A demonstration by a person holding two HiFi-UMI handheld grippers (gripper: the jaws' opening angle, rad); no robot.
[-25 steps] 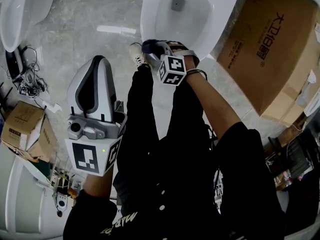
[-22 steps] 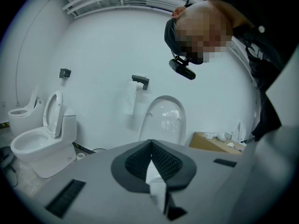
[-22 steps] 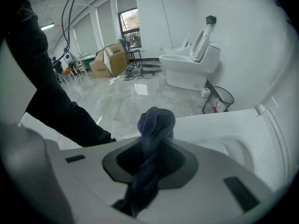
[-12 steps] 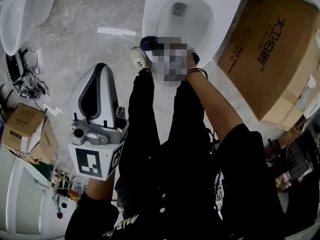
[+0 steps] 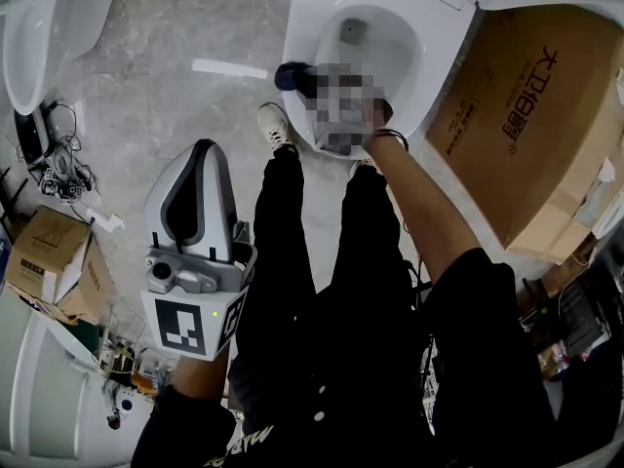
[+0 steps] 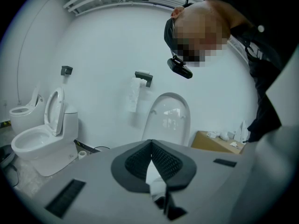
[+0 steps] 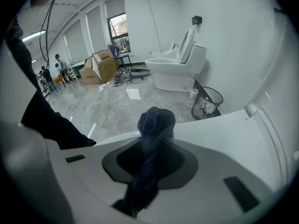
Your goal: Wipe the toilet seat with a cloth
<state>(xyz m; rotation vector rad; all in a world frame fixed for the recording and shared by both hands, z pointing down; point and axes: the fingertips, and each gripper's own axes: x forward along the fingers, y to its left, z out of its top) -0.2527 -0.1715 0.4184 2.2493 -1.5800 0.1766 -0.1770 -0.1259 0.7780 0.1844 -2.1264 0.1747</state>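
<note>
Right gripper (image 7: 155, 136) is clamping bunched dark-blue cloth (image 7: 156, 119) against white toilet seat (image 5: 298, 33), upper centre; left gripper (image 6: 150, 147) is hanging closed, empty.

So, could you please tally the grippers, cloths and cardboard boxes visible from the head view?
Grippers: 2, left gripper and right gripper
Cloths: 1, dark cloth
Cardboard boxes: 2, large box and small box
Total: 5

At your right sits a large cardboard box (image 5: 526, 115), at your left a smaller box (image 5: 49, 252) near tangled cables (image 5: 58, 169), and elsewhere a wire bin (image 7: 208, 101).
</note>
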